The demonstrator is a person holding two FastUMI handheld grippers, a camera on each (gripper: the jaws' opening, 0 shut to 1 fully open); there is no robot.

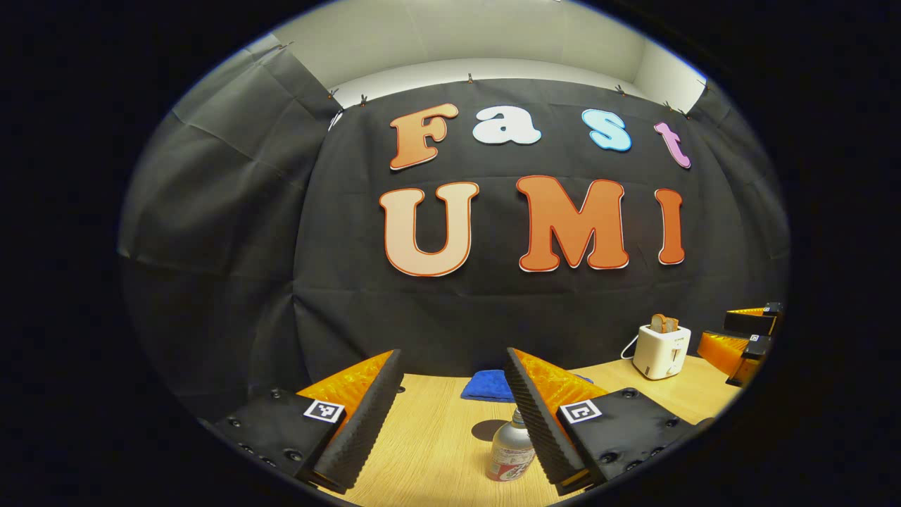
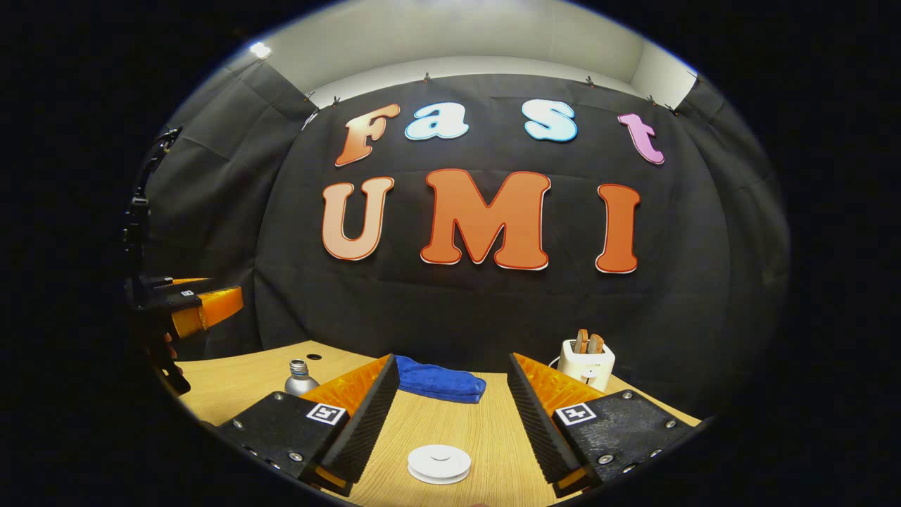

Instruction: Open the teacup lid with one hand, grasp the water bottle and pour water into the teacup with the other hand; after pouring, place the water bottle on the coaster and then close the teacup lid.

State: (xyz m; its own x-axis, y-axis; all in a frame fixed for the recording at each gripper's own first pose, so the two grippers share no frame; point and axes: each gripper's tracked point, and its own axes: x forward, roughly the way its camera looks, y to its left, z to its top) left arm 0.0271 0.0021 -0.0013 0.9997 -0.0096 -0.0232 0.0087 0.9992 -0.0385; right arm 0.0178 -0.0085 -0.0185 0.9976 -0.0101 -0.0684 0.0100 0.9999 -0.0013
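While both grippers hang above the wooden table (image 1: 436,451) with fingers spread and nothing between them, the water bottle (image 1: 512,454) stands at five o'clock from the left gripper (image 1: 454,415), close to its right finger. At six o'clock under the right gripper (image 2: 450,422) lies a white round lid (image 2: 439,463); I cannot tell if it covers the teacup.

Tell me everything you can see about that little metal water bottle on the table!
The water bottle is small and silvery, like metal, with a rounded shoulder narrowing to a threaded neck; no cap on the neck in the right gripper view. A red and white label wraps its body. It stands upright on the wooden table, casting a dark shadow behind it. The left gripper is open, with the bottle just inside one finger; contact can't be told.
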